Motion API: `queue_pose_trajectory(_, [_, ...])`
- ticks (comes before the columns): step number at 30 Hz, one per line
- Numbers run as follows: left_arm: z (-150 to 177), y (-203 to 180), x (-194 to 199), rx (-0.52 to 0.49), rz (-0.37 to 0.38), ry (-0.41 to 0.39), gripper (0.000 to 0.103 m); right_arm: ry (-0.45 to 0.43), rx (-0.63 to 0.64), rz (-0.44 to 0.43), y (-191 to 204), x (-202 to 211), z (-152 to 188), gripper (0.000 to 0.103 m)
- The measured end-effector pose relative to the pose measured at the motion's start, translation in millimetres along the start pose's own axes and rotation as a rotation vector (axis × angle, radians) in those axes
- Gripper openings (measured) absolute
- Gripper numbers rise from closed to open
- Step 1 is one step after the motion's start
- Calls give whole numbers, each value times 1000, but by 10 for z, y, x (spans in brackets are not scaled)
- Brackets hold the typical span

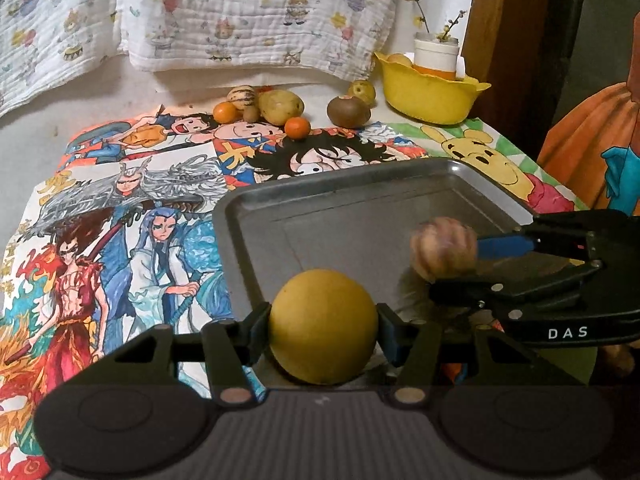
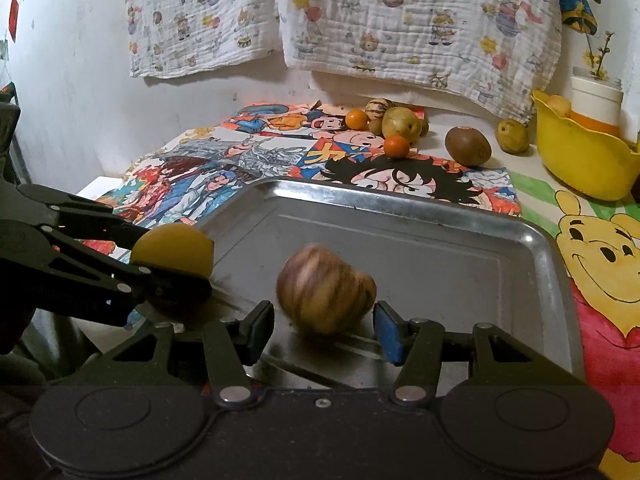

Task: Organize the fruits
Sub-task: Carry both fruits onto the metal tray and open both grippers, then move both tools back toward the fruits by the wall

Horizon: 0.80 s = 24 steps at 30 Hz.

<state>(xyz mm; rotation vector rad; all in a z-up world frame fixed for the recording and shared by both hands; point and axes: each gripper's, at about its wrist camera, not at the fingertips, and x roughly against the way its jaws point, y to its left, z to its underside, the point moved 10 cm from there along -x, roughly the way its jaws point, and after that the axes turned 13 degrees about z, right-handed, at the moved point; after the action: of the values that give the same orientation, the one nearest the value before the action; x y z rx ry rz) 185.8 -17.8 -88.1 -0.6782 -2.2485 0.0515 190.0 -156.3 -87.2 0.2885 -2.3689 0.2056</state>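
Note:
My left gripper [image 1: 323,328] is shut on a round yellow fruit [image 1: 323,326] and holds it over the near left edge of a metal tray [image 1: 360,200]. It also shows in the right wrist view [image 2: 172,250]. A striped tan fruit [image 2: 326,294], blurred, sits in the tray [image 2: 440,240] between the fingers of my right gripper [image 2: 324,326], which is open with gaps on both sides. The striped fruit also shows in the left wrist view [image 1: 444,250]. Several more fruits lie at the back of the table: oranges [image 1: 297,127], a kiwi [image 1: 348,111], yellow-green fruits [image 1: 280,107].
A yellow bowl [image 1: 430,96] holding a white jar and a fruit stands at the back right. A cartoon-printed cloth [image 1: 140,208] covers the table. A patterned blanket [image 1: 240,12] hangs on the wall behind. A wooden post [image 1: 504,40] rises at the right.

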Motion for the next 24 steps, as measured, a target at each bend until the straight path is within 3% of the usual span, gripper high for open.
queue_pose_trajectory(7, [-1, 14, 190, -31, -13, -30, 78, -2, 6, -10, 38, 78, 31, 67])
queue_pose_trajectory(14, [119, 57, 332, -39, -2, -22, 93, 8, 22, -5, 62, 172, 65, 84])
queue_pose_trajectory(18, [181, 94, 411, -48, 7, -13, 98, 13, 39, 25, 37, 232, 73, 94])
queue_pose_trajectory(24, [235, 206, 496, -47, 2, 2, 102, 30, 48, 77, -101, 306, 97, 100])
